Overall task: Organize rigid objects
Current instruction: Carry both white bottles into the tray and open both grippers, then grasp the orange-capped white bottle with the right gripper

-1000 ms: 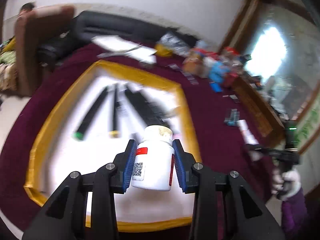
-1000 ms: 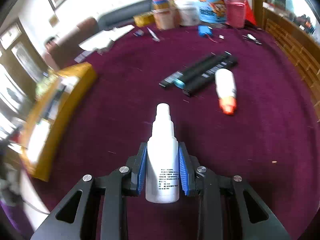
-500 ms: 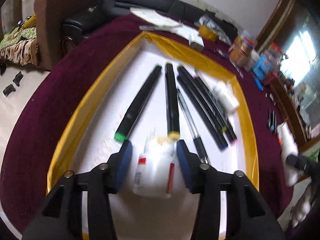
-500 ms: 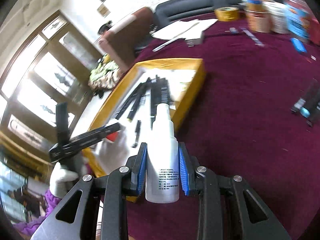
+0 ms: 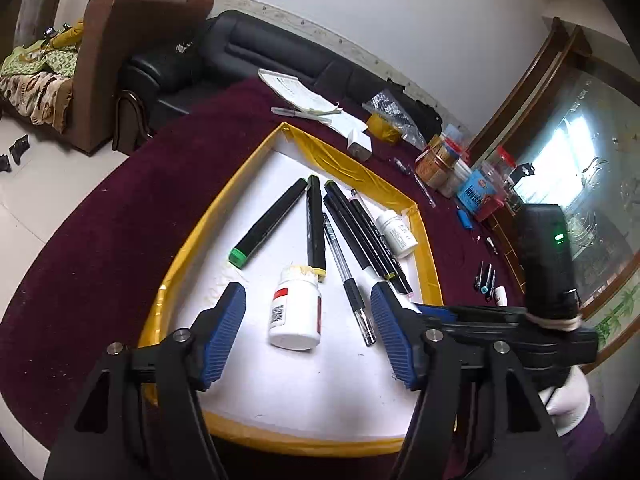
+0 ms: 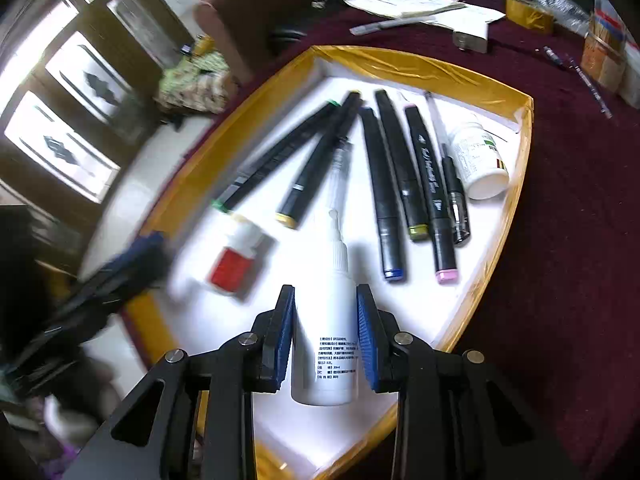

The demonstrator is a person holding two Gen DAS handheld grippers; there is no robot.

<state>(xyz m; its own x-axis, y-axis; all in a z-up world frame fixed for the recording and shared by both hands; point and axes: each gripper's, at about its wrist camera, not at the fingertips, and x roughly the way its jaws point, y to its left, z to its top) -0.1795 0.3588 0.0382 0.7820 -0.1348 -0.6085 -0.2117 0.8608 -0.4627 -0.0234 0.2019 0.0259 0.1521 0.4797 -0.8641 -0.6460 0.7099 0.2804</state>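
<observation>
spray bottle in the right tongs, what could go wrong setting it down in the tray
1. The white plastic spray bottle hangs over a crowded yellow-rimmed white tray; lowered forward, its nozzle could knock the clear pen or the yellow-capped black marker.
2. The open left tongs sit close by, so the right tongs could bump them.
3. The red-labelled white pill bottle lies on its side and may roll if nudged.

Maroon bench (image 5: pixel 120 240) cloth under everything. Black sofa (image 5: pixel 280 52) and brown armchair (image 5: pixel 132 40) behind it, against a white wall (image 5: pixel 440 20). Papers (image 5: pixel 304 96) and a silver pen (image 5: pixel 288 112) near the far edge; beside them a yellow tape roll (image 5: pixel 382 133). Jars (image 5: pixel 436 160) and a blue tub (image 5: pixel 476 196) clustered to the right. Windowed wooden door (image 6: pixel 68 92) off left.
</observation>
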